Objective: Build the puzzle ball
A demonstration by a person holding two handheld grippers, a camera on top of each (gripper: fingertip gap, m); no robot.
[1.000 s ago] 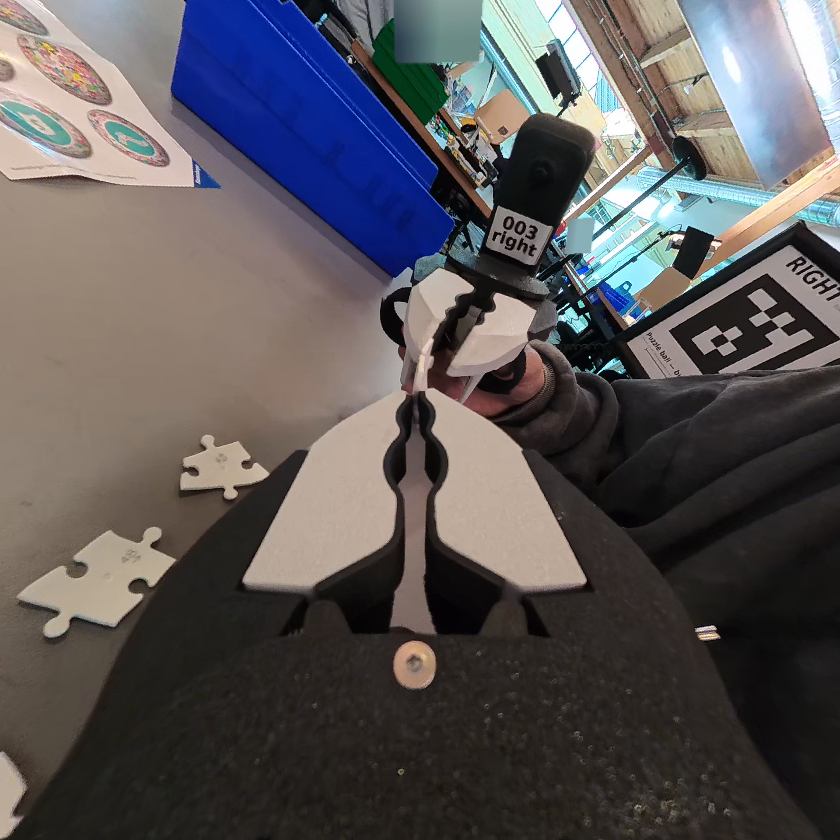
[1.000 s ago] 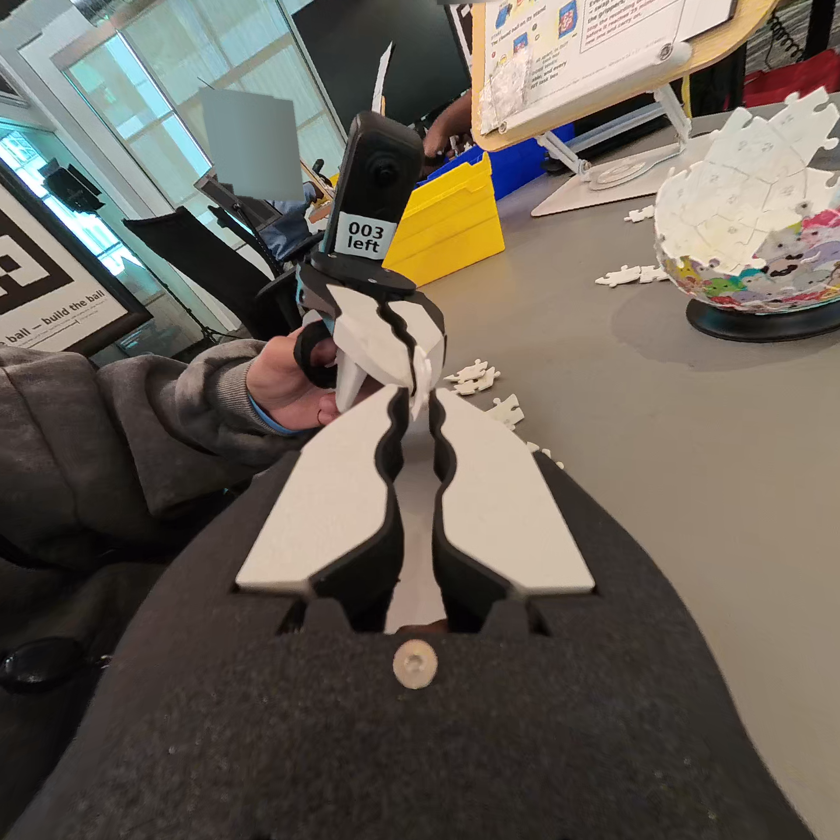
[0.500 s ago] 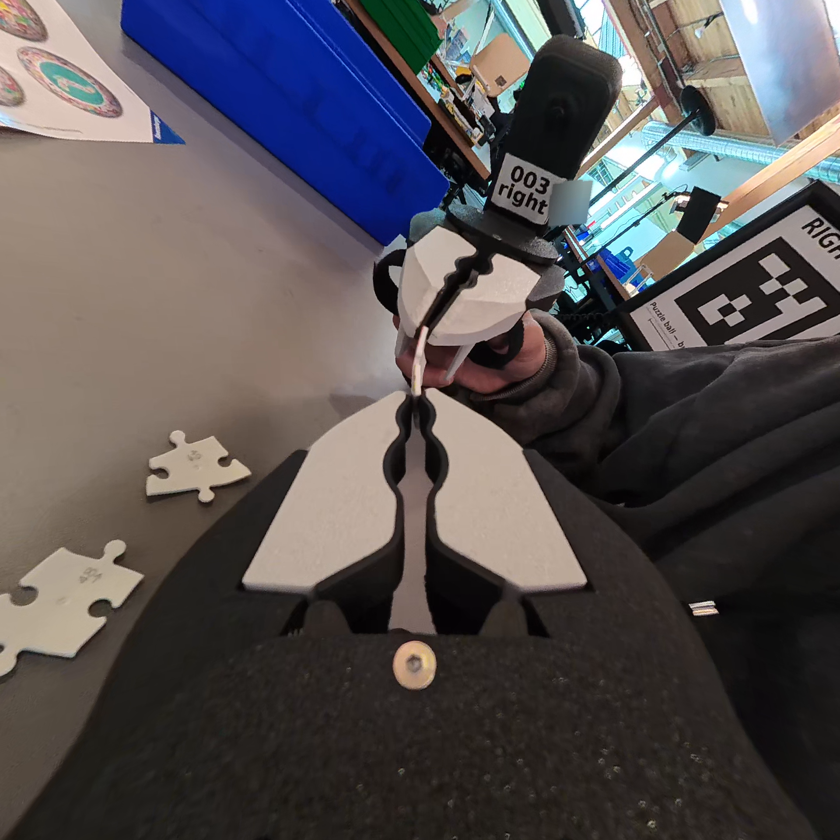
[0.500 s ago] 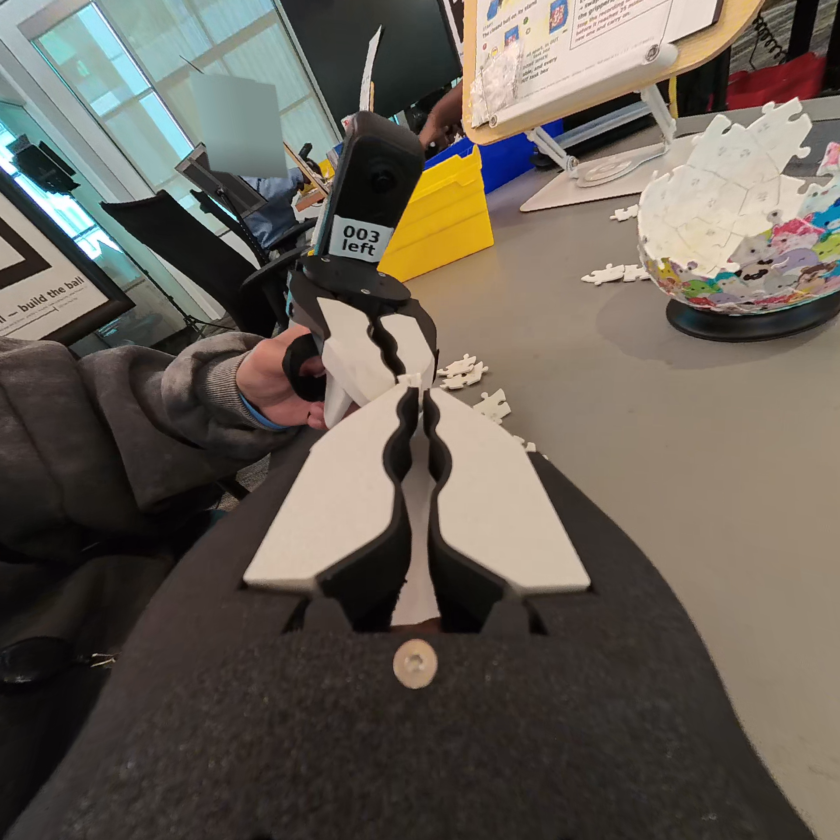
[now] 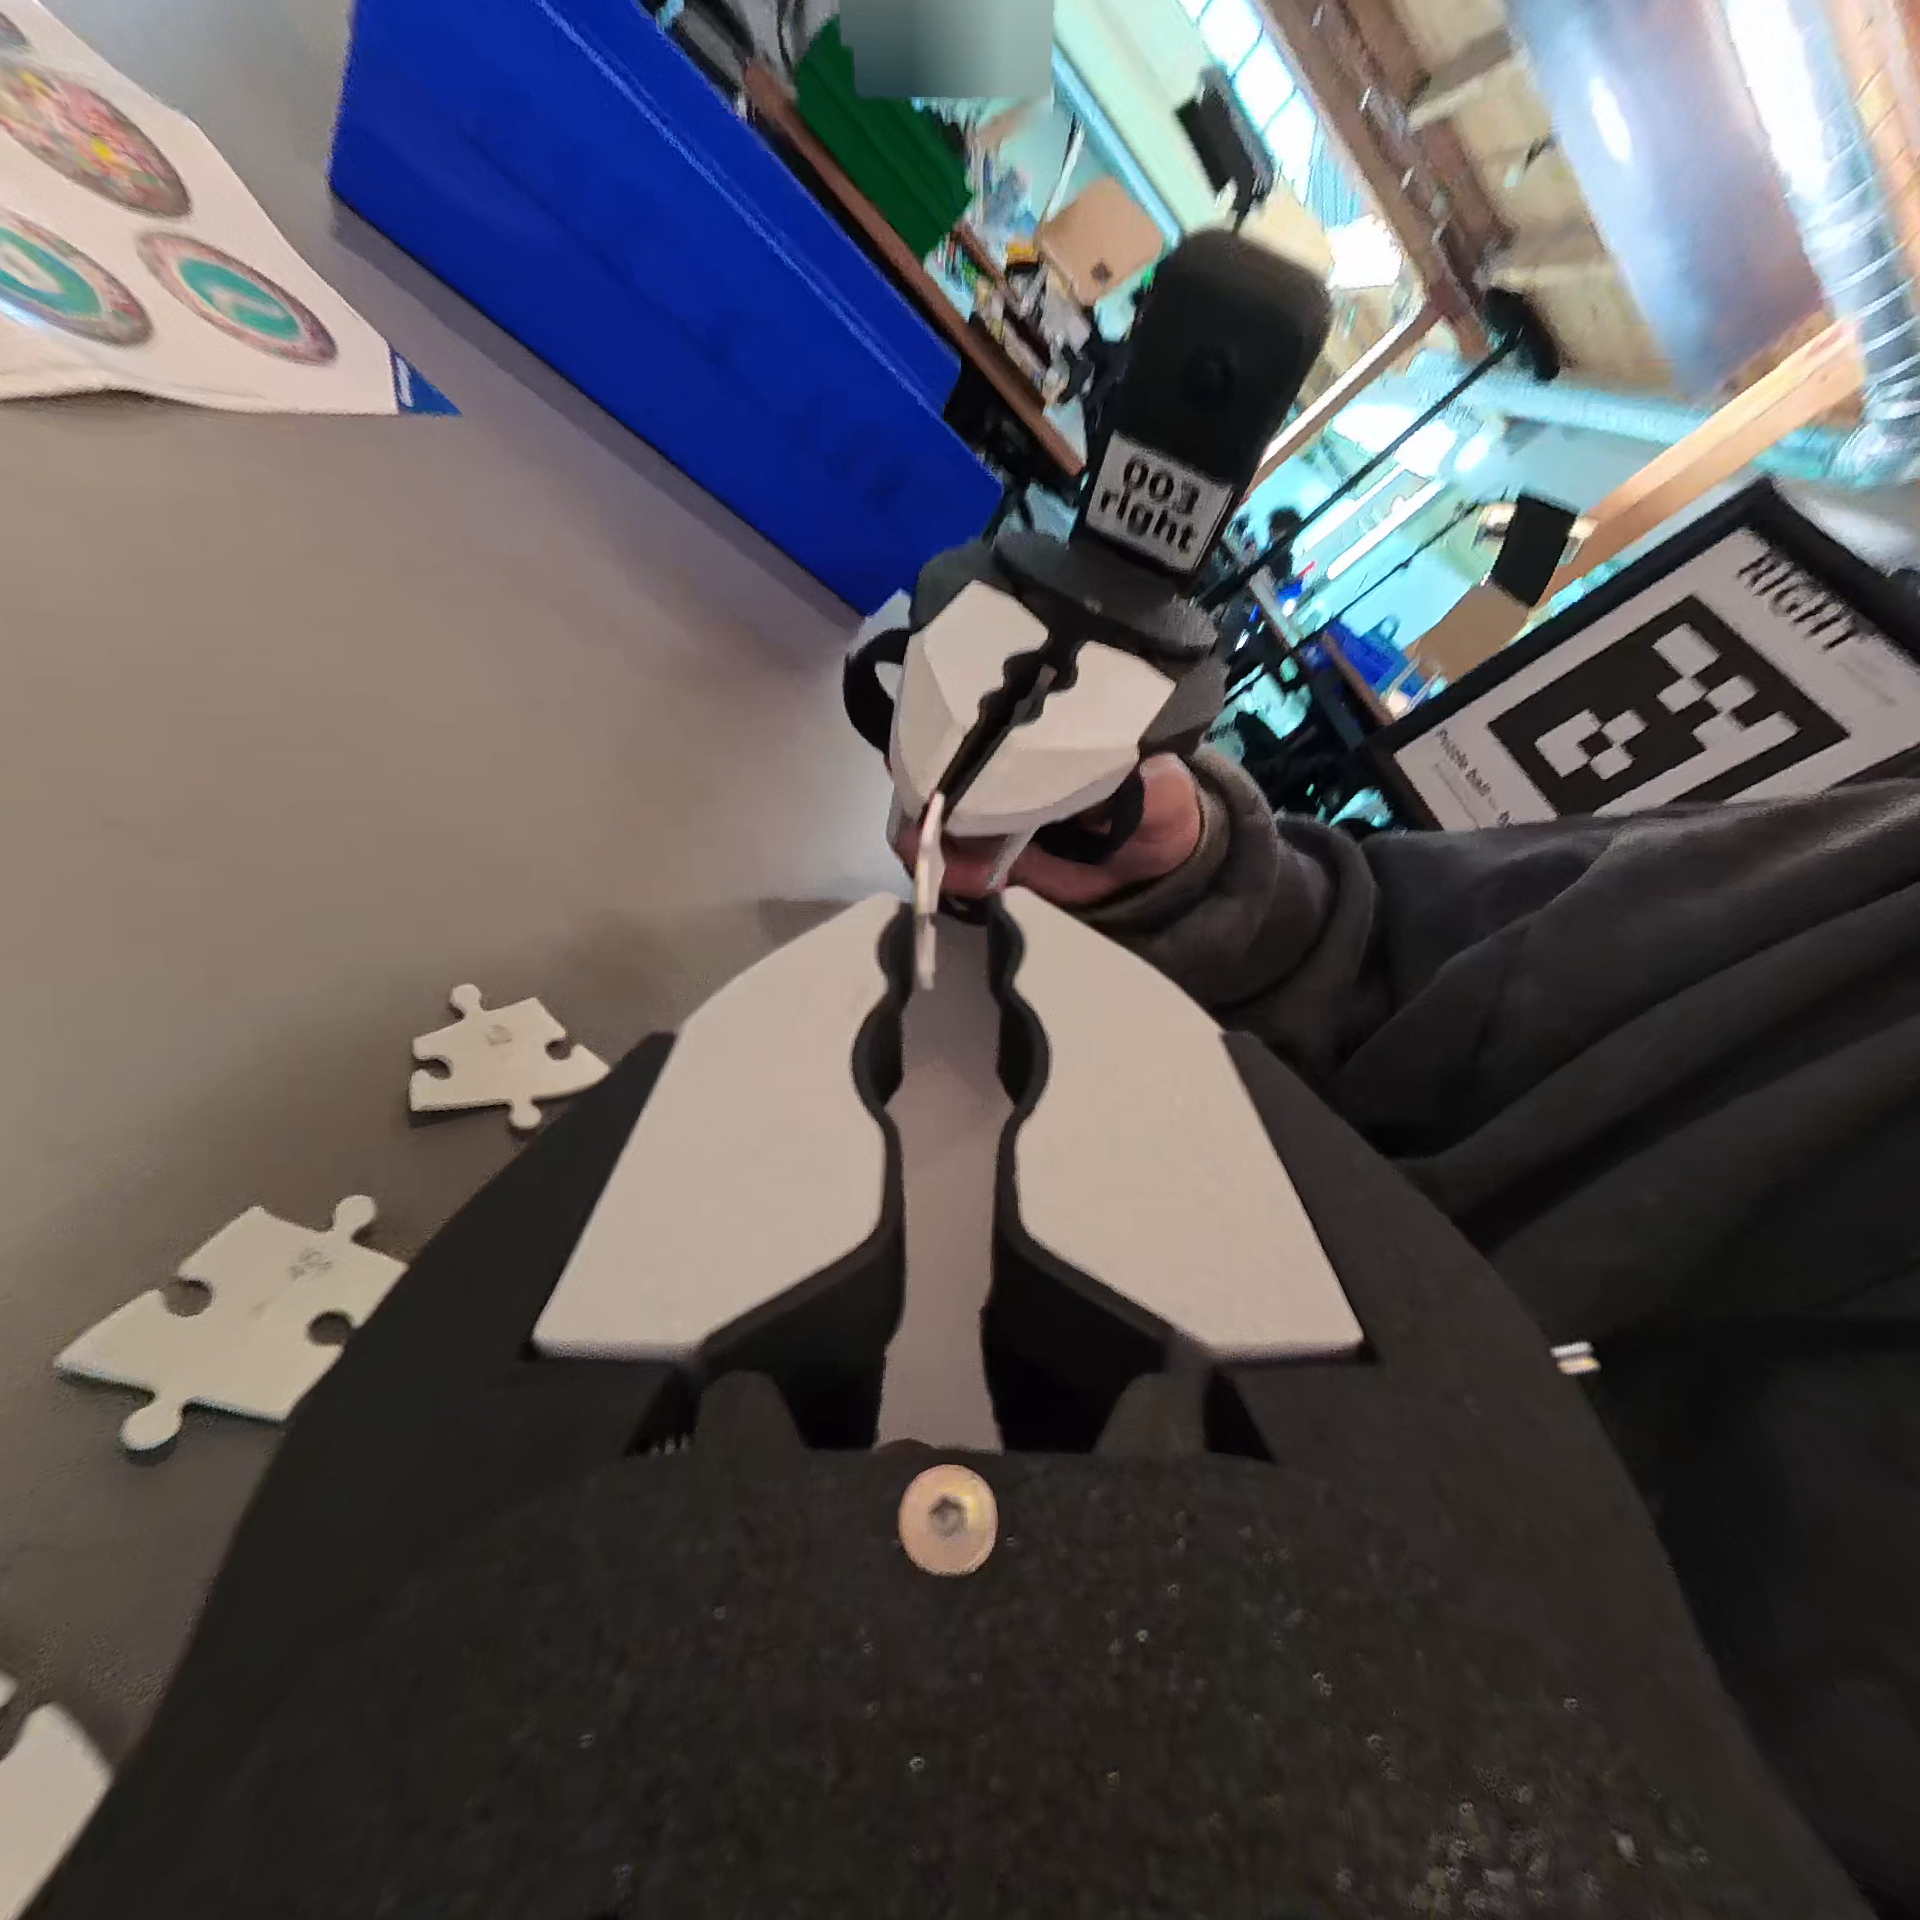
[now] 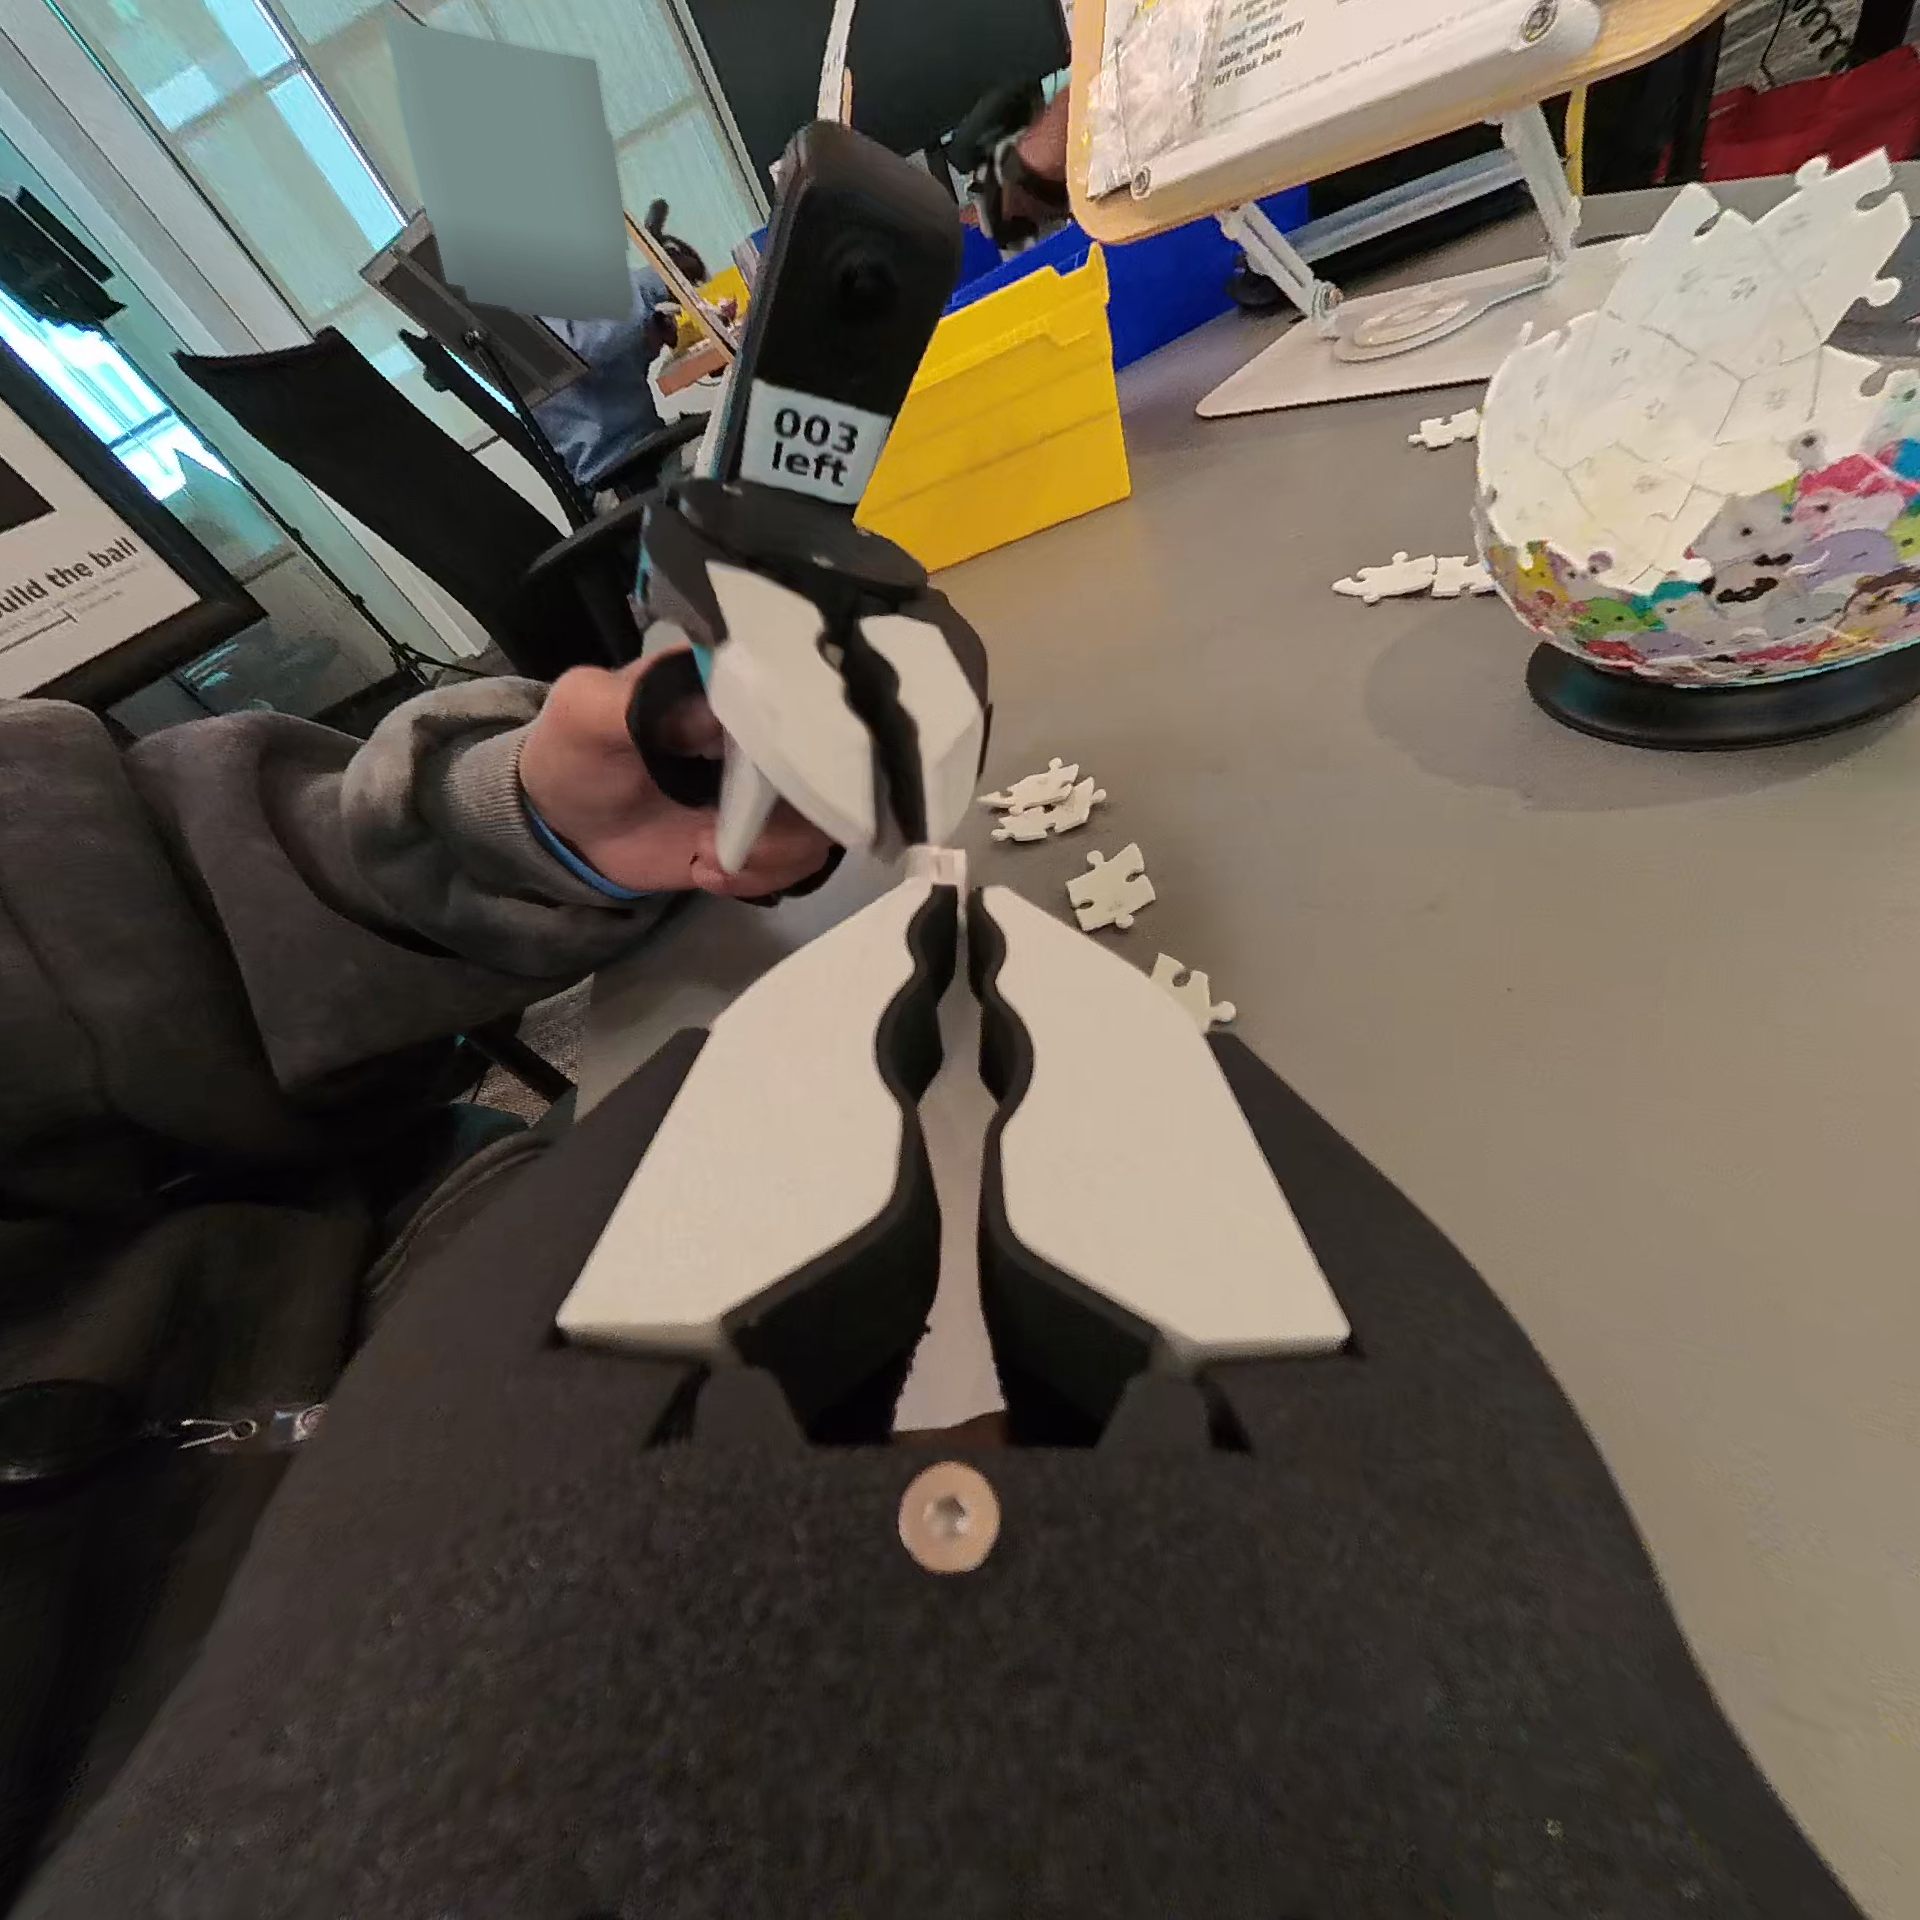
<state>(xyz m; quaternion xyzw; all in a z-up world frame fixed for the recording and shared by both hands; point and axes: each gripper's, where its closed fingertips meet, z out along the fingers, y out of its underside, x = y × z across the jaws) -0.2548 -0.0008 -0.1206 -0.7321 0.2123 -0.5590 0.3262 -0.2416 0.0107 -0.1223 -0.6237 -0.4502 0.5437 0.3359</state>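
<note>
Left wrist view, L to R: printed sheet (image 5: pixel 156 291) with round pics at the far-left edge of the grey surface (image 5: pixel 312 675). Two loose white pieces (image 5: pixel 504 1055) (image 5: pixel 239 1320) lie flat, apart from each other, just L of the left gripper (image 5: pixel 945 914). Blue bin (image 5: pixel 644 270) sits along the far edge, w/ bare surface between it and the pieces. The left gripper is released: fingers spread, grey surface showing through the gap.

The right gripper (image 5: pixel 940 842) faces it, tip to tip, clenched on the puzzle piece (image 5: pixel 928 894). The piece shows edge-on, long axis near upright w/ a slight tilt. Its lower end pokes into the left gripper's gap, close to the L finger; can't tell if touching. Dark sleeve (image 5: pixel 1558 1039) fills the R side.

Right wrist view, L to R: sleeve, the left gripper (image 6: pixel 904 842), then the piece as a small white end (image 6: pixel 935 862) between the two tips. Its body runs back along the right gripper (image 6: pixel 961 904), pointing fwd. Both grippers are held up near the surface's near edge. Yellow bin (image 6: pixel 997 426) is behind. More loose pieces (image 6: pixel 1044 800) (image 6: pixel 1112 883) lie just R. Wide open surface, then the half-built puzzle ball (image 6: pixel 1704 540), open side up, on a black stand (image 6: pixel 1714 696) at far R, well apart.
</note>
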